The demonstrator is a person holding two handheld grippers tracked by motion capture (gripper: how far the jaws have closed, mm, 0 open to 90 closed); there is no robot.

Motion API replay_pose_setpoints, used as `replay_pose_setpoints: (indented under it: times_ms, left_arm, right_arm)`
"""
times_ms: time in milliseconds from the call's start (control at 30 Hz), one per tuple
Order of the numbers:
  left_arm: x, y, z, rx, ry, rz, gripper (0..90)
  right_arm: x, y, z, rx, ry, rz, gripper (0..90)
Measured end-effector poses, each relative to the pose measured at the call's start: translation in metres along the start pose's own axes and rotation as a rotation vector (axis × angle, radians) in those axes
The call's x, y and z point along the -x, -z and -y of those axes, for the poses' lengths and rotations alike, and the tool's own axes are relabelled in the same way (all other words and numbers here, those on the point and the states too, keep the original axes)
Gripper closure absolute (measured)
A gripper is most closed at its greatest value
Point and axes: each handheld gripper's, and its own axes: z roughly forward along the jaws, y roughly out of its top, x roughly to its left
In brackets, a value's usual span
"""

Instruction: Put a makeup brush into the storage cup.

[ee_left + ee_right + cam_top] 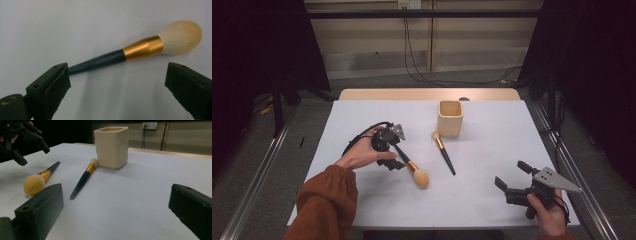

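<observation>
A: From above: left gripper [388,150], jaws apart, hovers over the handle of the big fluffy-headed, gold-ferruled dark-handled brush [413,169]. Right gripper [512,180]?

B: Jaws apart, well clear of both brushes.

A: Left gripper view?

B: Big brush [140,48] lies ahead between the jaws, ungripped.

A: Right gripper view?

B: Ahead, the slim small-headed brush [83,178] touches the square cream ceramic cup [111,147].

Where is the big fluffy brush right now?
The big fluffy brush lies flat on the white table, left of the middle in the high view, beside the smaller brush. The open left gripper hovers over its handle.
</observation>
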Motion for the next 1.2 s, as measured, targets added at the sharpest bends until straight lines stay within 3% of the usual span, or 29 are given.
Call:
replay_pose_setpoints:
  times_ms: [100, 267, 400, 433, 600, 800, 1033, 1067, 1200]
  left_arm:
    - [0.001, -0.005, -0.001, -0.015, -0.032, 0.030, 6.3]
    - [0.000, -0.010, -0.004, -0.024, -0.083, 0.039, 6.5]
    - [-0.002, -0.015, -0.006, -0.031, -0.085, 0.055, 5.9]
    - [-0.003, -0.018, -0.006, -0.034, -0.109, 0.052, 5.2]
    - [-0.007, -0.022, -0.009, -0.043, -0.137, 0.055, 5.2]
    - [-0.009, -0.026, -0.013, -0.049, -0.136, 0.054, 5.5]
    - [-0.009, -0.034, -0.018, -0.111, -0.149, 0.042, 6.6]
    - [-0.009, -0.036, -0.019, -0.126, -0.168, 0.042, 6.2]
    - [-0.010, -0.042, -0.019, -0.161, -0.181, 0.055, 8.0]
  right_arm:
    - [-0.001, 0.000, 0.000, -0.003, -0.005, -0.004, 0.0]
    - [-0.001, -0.001, 0.000, -0.007, -0.004, -0.003, 0.0]
    - [-0.001, -0.001, 0.000, -0.008, -0.003, -0.005, 0.0]
    - [-0.001, -0.001, 0.000, -0.009, -0.002, -0.006, 0.0]
    - [0.000, -0.001, 0.001, -0.015, 0.000, -0.004, 0.0]
    - [0.000, -0.001, 0.001, -0.016, 0.002, -0.008, 0.0]
    - [0.000, -0.001, 0.001, -0.018, -0.005, -0.011, 0.0]
    - [0.000, -0.001, 0.001, -0.018, -0.005, -0.010, 0.0]
    - [0.000, -0.001, 0.001, -0.018, -0.002, -0.012, 0.0]
